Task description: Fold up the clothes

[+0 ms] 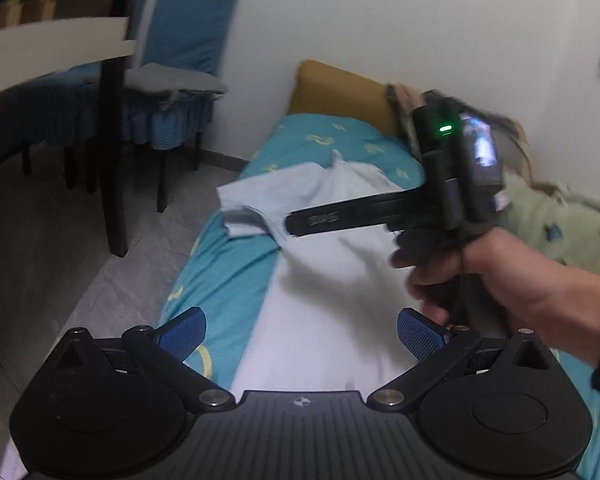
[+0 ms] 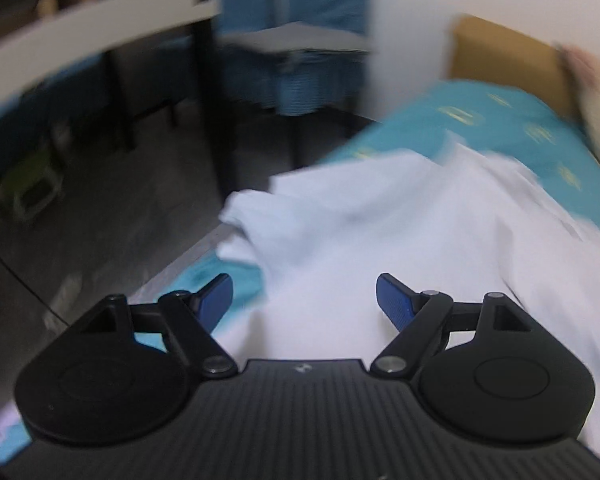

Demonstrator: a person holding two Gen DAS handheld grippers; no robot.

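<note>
Both grippers, left (image 1: 302, 332) and right (image 2: 304, 300), hang released and empty over the white shirt (image 1: 332, 264) spread on the teal bed (image 1: 220, 264), sleeve (image 1: 252, 208) crumpled at the bed's edge, so I'd call this pre-grasp: next, pinch that sleeve and fold it inward.

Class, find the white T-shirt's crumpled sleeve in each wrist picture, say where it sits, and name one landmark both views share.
Left wrist: the sleeve lies left of centre, at the bed's floor-side edge, beside the right gripper's fingertips.
Right wrist: the sleeve lies left of centre, above the open left finger.
Shared landmark: the mustard cushion against the wall.
</note>
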